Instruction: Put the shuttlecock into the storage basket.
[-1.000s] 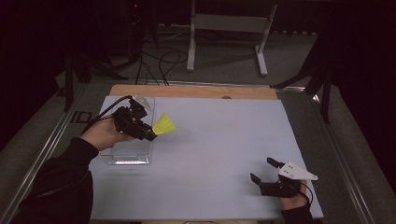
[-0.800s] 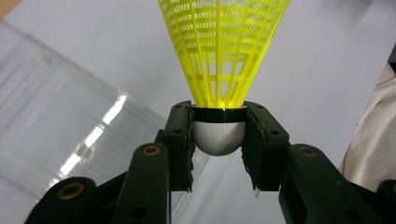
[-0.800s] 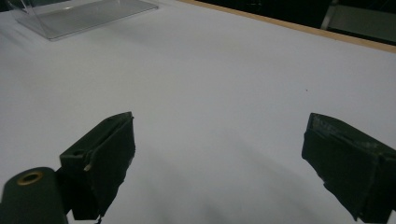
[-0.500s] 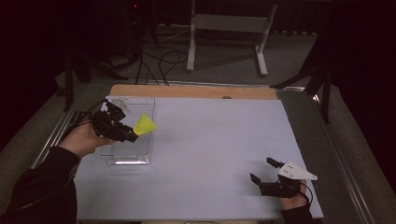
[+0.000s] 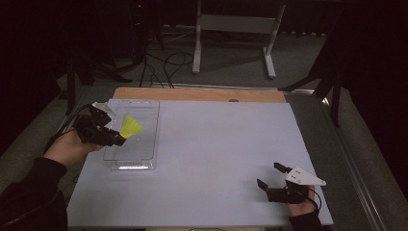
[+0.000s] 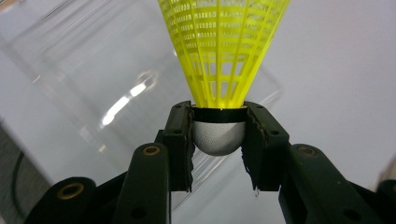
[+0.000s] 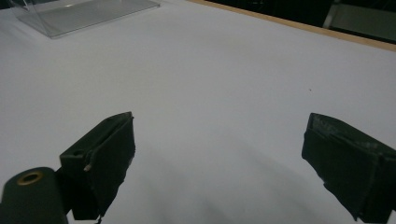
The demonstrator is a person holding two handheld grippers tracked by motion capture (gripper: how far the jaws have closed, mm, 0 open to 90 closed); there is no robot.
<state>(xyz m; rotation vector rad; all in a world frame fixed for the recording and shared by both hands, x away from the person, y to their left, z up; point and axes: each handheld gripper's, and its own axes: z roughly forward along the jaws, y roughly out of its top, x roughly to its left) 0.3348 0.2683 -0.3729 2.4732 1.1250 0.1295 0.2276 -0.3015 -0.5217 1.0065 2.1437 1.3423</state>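
Since the earlier frame, the left gripper (image 5: 115, 139) is carrying the shuttlecock (image 5: 130, 127) leftward, now above the tray (image 5: 153, 130); the right gripper (image 5: 276, 180) is resting spread and empty. In the left gripper view, the jaws are clamping only the rounded cork (image 6: 218, 136), risking slippage. In the right gripper view, the jaws are gaping over bare table (image 7: 224, 84).

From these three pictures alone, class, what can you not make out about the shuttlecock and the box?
- Yellow plastic shuttlecock: skirt rim cut off by the left gripper view's top edge.
- Clear plastic box: its depth cannot be judged in the high view; only a corner enters the right gripper view.
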